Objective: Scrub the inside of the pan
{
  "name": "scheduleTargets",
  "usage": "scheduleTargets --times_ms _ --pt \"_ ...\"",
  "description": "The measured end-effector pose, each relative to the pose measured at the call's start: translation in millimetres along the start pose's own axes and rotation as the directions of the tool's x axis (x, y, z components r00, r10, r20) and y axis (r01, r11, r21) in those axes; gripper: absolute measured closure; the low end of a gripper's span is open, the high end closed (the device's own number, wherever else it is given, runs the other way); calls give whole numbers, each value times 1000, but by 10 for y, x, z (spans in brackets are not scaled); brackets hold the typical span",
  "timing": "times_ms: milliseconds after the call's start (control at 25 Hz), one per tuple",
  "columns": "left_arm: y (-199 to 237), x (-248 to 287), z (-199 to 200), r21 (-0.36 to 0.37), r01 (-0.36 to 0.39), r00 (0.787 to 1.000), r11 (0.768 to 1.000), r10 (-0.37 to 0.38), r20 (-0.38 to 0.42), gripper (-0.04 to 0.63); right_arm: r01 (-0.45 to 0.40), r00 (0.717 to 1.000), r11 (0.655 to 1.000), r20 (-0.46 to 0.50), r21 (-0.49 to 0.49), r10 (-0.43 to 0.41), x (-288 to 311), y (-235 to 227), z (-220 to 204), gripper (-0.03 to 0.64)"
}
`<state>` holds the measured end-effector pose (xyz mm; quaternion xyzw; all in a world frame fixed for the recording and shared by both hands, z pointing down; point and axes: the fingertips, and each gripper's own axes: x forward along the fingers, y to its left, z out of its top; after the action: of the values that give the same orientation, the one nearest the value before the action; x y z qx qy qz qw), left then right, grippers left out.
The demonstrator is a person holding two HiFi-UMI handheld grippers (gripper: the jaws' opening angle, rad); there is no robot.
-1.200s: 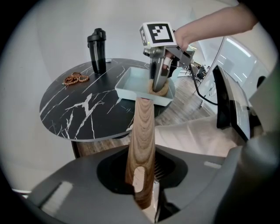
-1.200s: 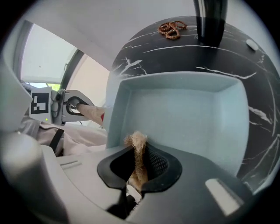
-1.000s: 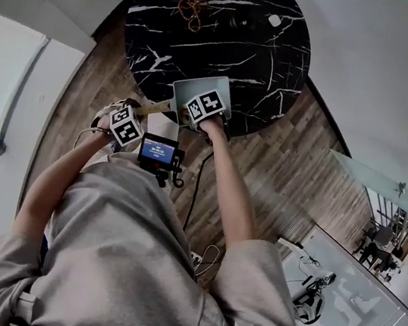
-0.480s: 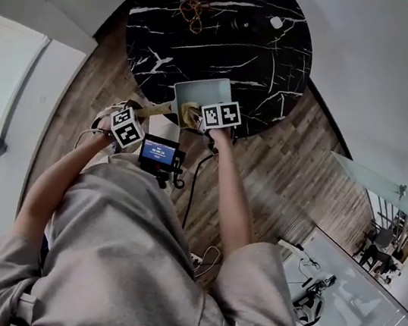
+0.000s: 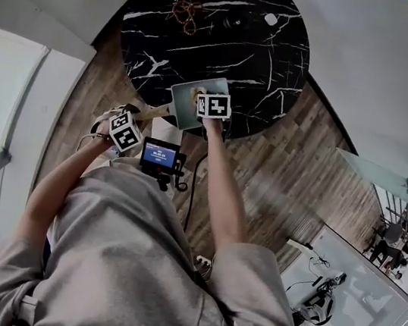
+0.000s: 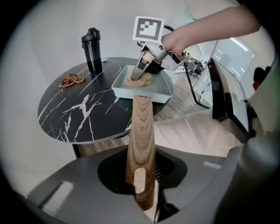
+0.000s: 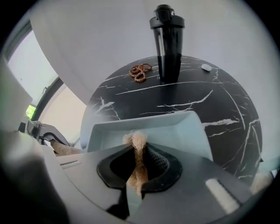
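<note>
Surface: round black marble table [image 5: 209, 36], white veining, standing on a wood-plank floor [image 5: 294, 173]. Plain pale walls [image 5: 387, 72] around it; a bright window [image 5: 12, 113] on the person's left, glass panels off to the right.

Pan [image 5: 183, 106]: square, pale blue-green, at the table's near edge, with its wooden handle [image 6: 142, 131] reaching out past the rim toward the person.

Left gripper [image 6: 142, 186]: jaws have just been closing, with the handle's end between them and clamped. It points steeply down.

Right gripper [image 7: 137, 170]: jaws narrow, pinching a tan fibrous scrubber [image 7: 139, 141]. The tuft sticks out past the tips and sits inside the pan, against its floor near the middle.

Also on the table, well apart from the pan at the far side: an upright black shaker bottle [image 7: 168, 43], a brown bead string [image 7: 140, 72] just beside it, and a small white object [image 7: 206, 67] I cannot identify.

A small lit screen [image 5: 159, 155] hangs at the person's chest.
</note>
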<state>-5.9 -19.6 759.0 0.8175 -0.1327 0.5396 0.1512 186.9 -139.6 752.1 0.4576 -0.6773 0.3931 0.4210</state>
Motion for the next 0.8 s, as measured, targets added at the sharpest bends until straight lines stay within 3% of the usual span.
scheduleTargets --times_ms 80,160,240,400,520,800 --pt "3 3 0 3 -3 1000 1000 3 -1 523 -17 1000 1000 1 -4 17 30 148 9 571" --pt "8 11 5 7 -4 1000 1000 5 -6 524 7 1000 998 -8 -58 -7 45 243 29 571" --pt "-3 8 4 9 0 1000 1000 0 -7 525 -26 999 994 -35 -103 22 64 400 11 571" --pt "-19 1 11 -2 13 1000 1000 -13 -2 526 -159 984 987 -80 -12 158 113 685 -102 572" --pt "-20 1 17 -15 18 1000 1000 -18 -3 526 -161 984 986 -76 34 163 97 694 -134 574" --pt "15 3 17 -23 17 1000 1000 -17 -1 526 -141 984 989 -105 34 143 -24 721 -265 574"
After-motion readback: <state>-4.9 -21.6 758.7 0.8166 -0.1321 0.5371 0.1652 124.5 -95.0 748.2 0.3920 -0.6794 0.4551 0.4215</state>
